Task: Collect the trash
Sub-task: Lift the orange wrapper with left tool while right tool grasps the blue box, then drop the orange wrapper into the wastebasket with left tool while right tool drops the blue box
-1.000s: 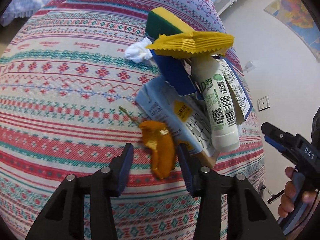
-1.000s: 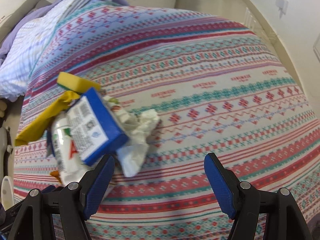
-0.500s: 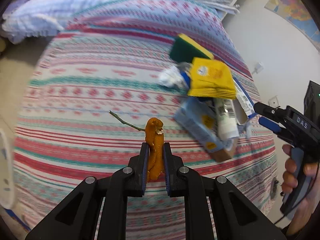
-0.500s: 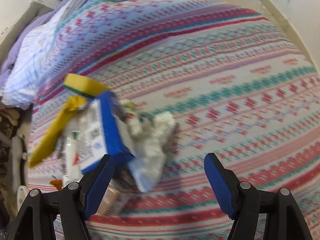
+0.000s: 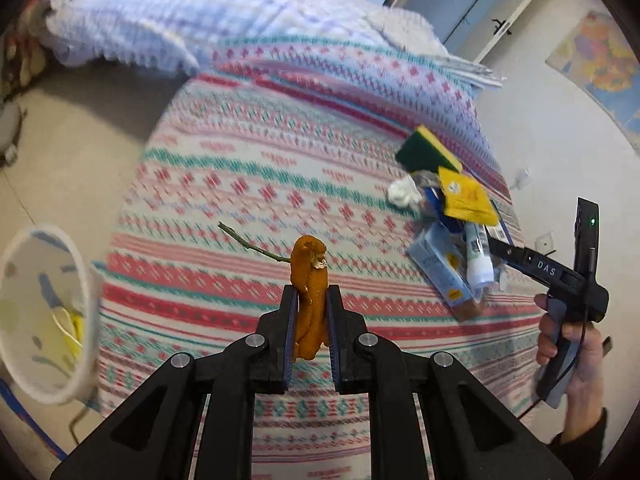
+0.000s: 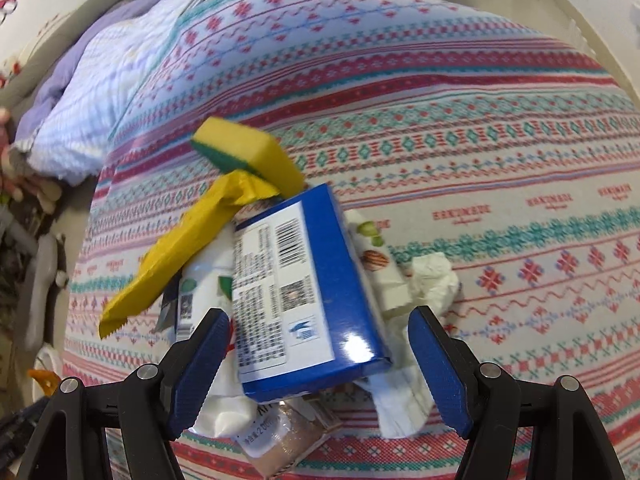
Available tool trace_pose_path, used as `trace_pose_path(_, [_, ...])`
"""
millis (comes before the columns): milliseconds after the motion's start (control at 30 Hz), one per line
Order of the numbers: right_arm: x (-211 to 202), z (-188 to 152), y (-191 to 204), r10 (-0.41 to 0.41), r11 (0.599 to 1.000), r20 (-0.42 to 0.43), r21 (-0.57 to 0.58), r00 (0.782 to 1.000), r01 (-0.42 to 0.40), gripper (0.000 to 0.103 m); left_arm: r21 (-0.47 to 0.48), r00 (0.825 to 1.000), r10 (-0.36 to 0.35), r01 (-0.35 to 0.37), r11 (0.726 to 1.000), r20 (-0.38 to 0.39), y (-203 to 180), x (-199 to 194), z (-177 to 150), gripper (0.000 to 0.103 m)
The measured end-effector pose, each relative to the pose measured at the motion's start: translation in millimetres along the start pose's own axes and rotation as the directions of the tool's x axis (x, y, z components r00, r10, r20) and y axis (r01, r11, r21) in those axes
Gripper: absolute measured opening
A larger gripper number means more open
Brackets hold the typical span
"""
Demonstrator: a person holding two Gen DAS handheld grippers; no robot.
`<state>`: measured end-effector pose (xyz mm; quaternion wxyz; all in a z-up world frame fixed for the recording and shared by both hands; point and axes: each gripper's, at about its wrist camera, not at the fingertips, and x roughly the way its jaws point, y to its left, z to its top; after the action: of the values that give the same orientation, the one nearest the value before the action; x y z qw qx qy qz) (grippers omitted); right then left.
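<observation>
My left gripper [image 5: 311,300] is shut on an orange peel [image 5: 308,280] and holds it above the patterned bedspread [image 5: 240,184]. A thin twig [image 5: 248,244] lies on the cloth just beyond it. The trash pile sits at the right: a blue box [image 6: 308,292], a yellow wrapper [image 6: 180,248], a yellow-green sponge [image 6: 248,152], a white bottle [image 6: 200,292] and a crumpled tissue [image 6: 434,280]. My right gripper [image 6: 320,368] is open, its blue pads on either side of the blue box without pressing it. It also shows at the right edge of the left wrist view, held by a hand [image 5: 568,344].
A white bin [image 5: 40,320] with a patterned liner stands on the floor at the left of the bed. A pale checked pillow [image 5: 160,28] lies at the bed's far end. A wall with a map [image 5: 596,60] is at the right.
My left gripper closed on the orange peel and lifted it off the bedspread, swinging left so the bin came into view. My right gripper moved in over the blue box.
</observation>
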<state>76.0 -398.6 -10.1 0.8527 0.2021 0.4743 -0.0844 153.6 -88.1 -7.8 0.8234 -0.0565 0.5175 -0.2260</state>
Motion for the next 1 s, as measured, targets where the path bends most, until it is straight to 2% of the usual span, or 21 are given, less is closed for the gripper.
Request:
trace_pose_path(33, [2, -1, 2, -0.021, 1.0, -0.003, -0.016, 1.0, 0.021, 0.076, 0.004, 1.0, 0.007, -0.007, 1.0, 0.009, 0, -3, 0, 0.015])
trace_pose_path(67, [4, -3, 5, -0.037, 0.999, -0.007, -0.033, 0.999, 0.037, 0.067, 0.003, 1.0, 0.009, -0.009, 1.0, 0.015, 2, -5, 0, 0.015])
trace_pose_path(200, [-1, -7, 10, -0.073, 0.996, 0.008, -0.04, 0.997, 0.073, 0.066, -0.013, 1.0, 0.008, -0.007, 1.0, 0.026, 8, -12, -2, 0.015])
trace_pose_path(433, [-43, -21, 13, -0.092, 0.993, 0.07, -0.061, 0.993, 0.097, 0.066, -0.014, 0.999, 0.042, -0.042, 0.999, 0.035, 18, -20, -10, 0.015])
trace_pose_path(700, [-91, -42, 9, 0.018, 1.0, 0.104, -0.023, 0.994, -0.015, 0.066, -0.026, 0.997, 0.072, -0.072, 0.997, 0.036, 37, -33, -23, 0.015])
trace_pose_path(867, [-94, -55, 29, 0.059, 0.997, 0.08, -0.044, 0.995, -0.055, 0.066, -0.047, 0.994, 0.095, -0.093, 0.995, 0.045, 59, -47, -31, 0.015])
trace_pose_path(1000, [-81, -64, 56, 0.071, 0.994, 0.041, -0.084, 0.997, -0.067, 0.066, -0.086, 0.993, 0.112, -0.107, 0.99, 0.046, 83, -56, -38, 0.015])
